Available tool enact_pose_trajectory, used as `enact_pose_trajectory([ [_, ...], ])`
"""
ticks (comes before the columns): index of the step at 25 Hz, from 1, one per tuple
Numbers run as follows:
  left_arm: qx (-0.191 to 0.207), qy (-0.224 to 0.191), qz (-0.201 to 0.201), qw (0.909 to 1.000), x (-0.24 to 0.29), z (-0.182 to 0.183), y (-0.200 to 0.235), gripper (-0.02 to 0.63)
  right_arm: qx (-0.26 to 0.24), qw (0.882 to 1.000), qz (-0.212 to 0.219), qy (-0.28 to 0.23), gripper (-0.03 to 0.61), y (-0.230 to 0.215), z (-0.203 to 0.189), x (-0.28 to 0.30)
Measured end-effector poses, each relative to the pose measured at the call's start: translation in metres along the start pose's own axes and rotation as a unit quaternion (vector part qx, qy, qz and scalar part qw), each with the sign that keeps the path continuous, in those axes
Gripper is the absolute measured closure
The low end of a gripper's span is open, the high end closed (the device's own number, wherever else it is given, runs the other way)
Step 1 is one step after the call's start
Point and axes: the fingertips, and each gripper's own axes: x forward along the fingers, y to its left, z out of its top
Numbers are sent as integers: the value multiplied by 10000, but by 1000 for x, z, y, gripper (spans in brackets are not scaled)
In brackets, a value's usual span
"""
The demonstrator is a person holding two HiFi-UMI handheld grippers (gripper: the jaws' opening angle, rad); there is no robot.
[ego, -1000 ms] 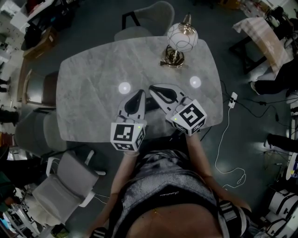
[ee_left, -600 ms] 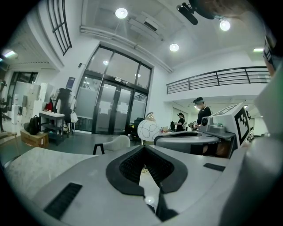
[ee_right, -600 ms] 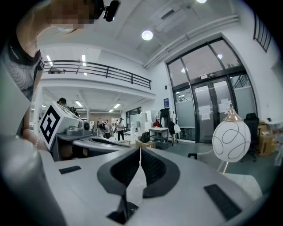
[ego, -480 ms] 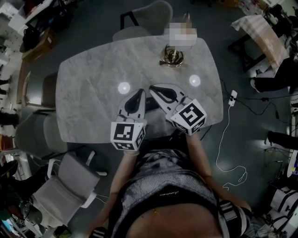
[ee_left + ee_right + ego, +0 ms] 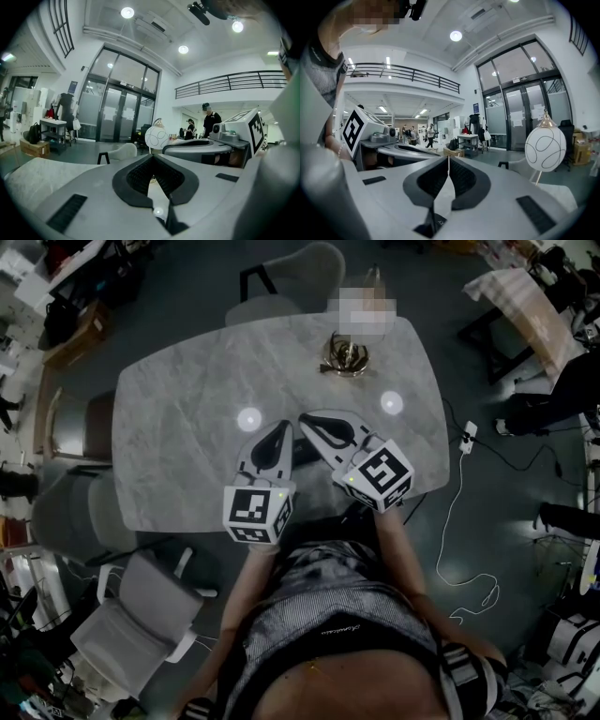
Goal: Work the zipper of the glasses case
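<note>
Over grey marble table [image 5: 178, 418] amid chairs [image 5: 292, 279], left gripper [image 5: 283, 428] and right gripper [image 5: 307, 421], jaws closed, empty.

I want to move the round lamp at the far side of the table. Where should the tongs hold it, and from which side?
Probably at the thin stem under the globe, coming level from the person's side. The globe looks round and too wide to clamp; the stem is slim and stands free above the brass base.
</note>
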Motion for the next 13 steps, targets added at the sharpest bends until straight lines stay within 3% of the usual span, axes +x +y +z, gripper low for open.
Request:
enact_pose_trajectory([
  [13, 12, 39, -33, 10000, 6, -2, 3, 607, 23, 9999, -109, 63, 515, -10, -4, 1],
])
